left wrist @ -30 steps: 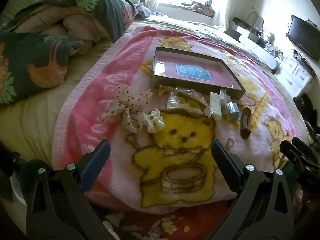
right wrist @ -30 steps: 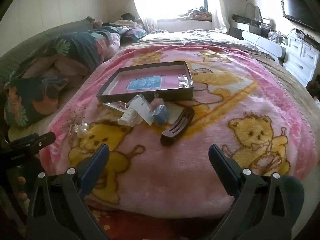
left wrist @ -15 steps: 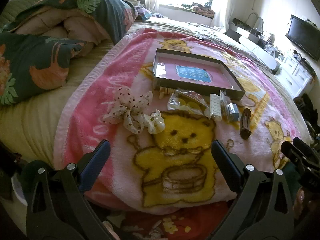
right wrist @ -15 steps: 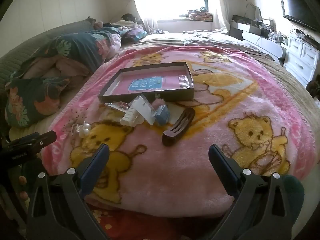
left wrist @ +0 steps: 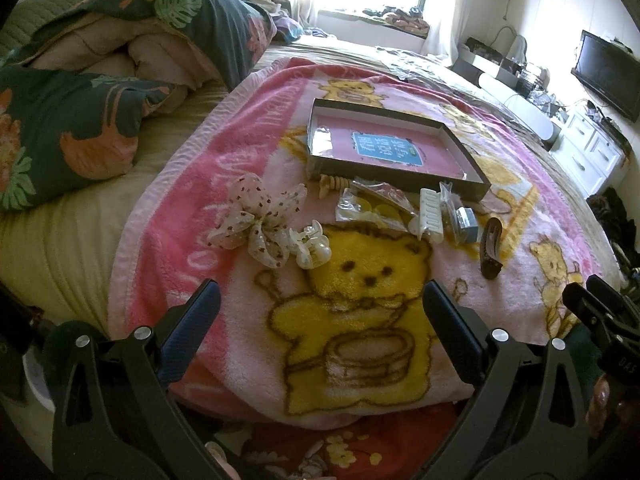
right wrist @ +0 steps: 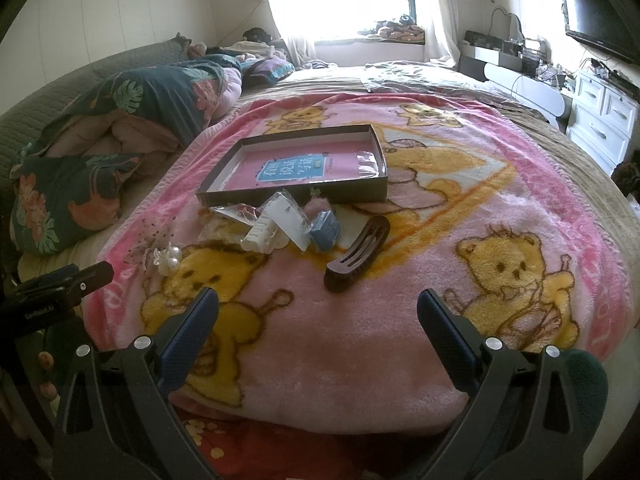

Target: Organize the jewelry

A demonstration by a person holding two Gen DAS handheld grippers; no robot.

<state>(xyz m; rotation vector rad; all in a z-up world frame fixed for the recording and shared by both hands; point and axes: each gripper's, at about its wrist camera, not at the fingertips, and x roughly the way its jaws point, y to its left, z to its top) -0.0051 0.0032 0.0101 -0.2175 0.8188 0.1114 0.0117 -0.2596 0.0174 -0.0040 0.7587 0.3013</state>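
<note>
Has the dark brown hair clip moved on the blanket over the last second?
No. In the right wrist view the brown hair clip lies at the same spot beside the blue box, below the tray; only the camera shifted slightly.

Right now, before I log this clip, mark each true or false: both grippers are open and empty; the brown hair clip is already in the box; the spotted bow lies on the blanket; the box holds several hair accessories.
1. Both the left gripper and the right gripper are open and empty. True.
2. The brown hair clip is in the box. False: it lies on the blanket, outside the box.
3. The spotted bow lies on the blanket. True.
4. The box holds several hair accessories. False: only a pink sheet with a blue label shows inside.
</note>
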